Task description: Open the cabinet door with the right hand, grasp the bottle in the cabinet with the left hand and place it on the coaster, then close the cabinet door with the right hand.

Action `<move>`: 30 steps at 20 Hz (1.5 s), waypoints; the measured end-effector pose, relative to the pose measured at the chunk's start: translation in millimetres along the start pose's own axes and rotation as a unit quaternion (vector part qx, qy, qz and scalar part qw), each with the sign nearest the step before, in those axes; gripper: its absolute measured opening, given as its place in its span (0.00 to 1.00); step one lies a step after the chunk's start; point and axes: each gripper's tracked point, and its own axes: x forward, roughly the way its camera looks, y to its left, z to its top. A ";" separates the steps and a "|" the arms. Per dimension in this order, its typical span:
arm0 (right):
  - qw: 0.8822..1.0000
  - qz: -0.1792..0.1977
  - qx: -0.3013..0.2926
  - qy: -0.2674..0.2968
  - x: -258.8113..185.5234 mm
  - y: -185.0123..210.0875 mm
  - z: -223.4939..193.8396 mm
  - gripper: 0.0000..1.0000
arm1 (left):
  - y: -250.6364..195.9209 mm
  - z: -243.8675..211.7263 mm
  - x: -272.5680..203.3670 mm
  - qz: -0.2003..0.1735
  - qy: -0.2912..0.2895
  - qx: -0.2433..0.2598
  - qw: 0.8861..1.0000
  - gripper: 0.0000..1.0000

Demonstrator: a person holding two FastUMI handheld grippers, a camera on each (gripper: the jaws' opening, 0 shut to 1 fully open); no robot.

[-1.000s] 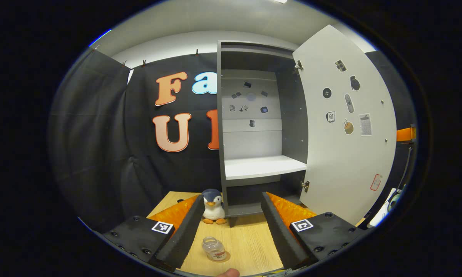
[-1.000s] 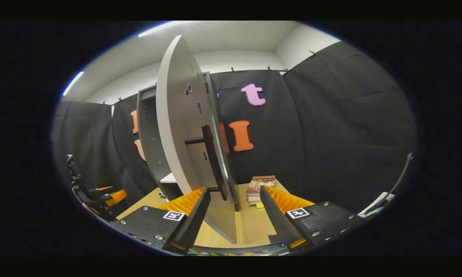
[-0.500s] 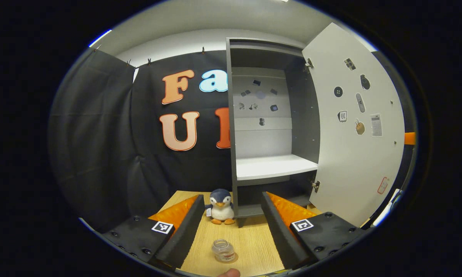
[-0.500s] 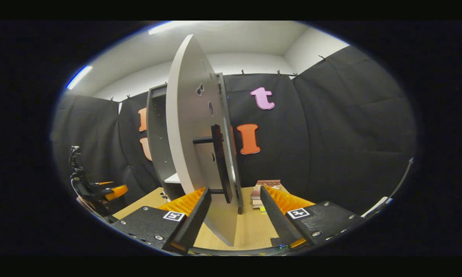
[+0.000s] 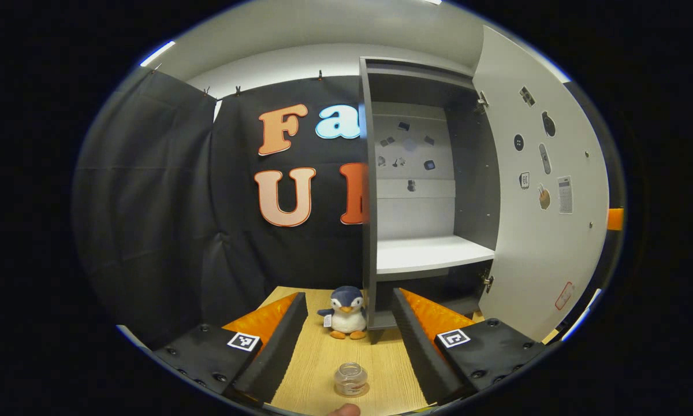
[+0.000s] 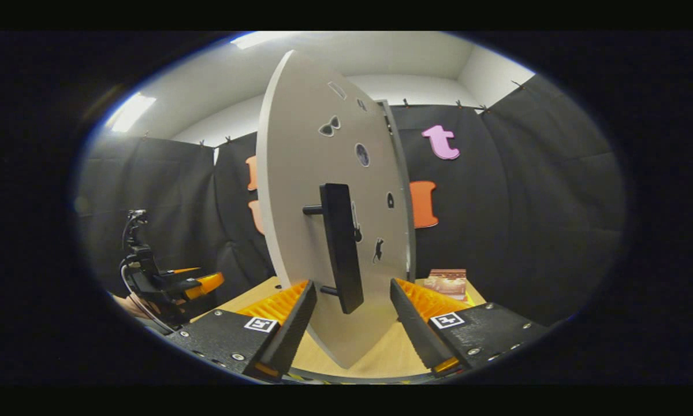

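Grey door has swung partway shut, its handle between the spread right hand-held gripper, bottle already on the tabletop.

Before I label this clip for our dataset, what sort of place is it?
Probably a staged recording booth, not a home: black cloth hangs clipped as walls, a lone cabinet stands on a wooden table, its door dotted with stickers, beside a toy penguin.

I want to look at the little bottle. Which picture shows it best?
The left gripper view: the bottle stands upright on the wooden table, between the open left gripper fingers. In the right gripper view, the cabinet door fills the middle instead.
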 end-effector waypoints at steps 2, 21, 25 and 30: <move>1.000 0.019 0.010 0.009 17.0 13.2 -1.1 0.81 | 8.0 -2.6 1.8 0.007 0.003 -0.003 1.000 0.96; 0.997 0.073 0.010 0.007 132.1 86.6 -7.6 0.88 | 98.5 -10.4 53.5 0.069 0.007 -0.028 0.997 0.96; 0.998 0.055 -0.023 -0.011 141.4 87.6 -5.8 0.90 | 109.6 -12.1 77.6 0.066 0.008 -0.031 0.997 0.96; 0.999 0.017 -0.026 -0.032 148.0 88.5 -5.0 0.92 | 114.5 -15.2 107.0 0.050 0.011 -0.038 0.998 0.94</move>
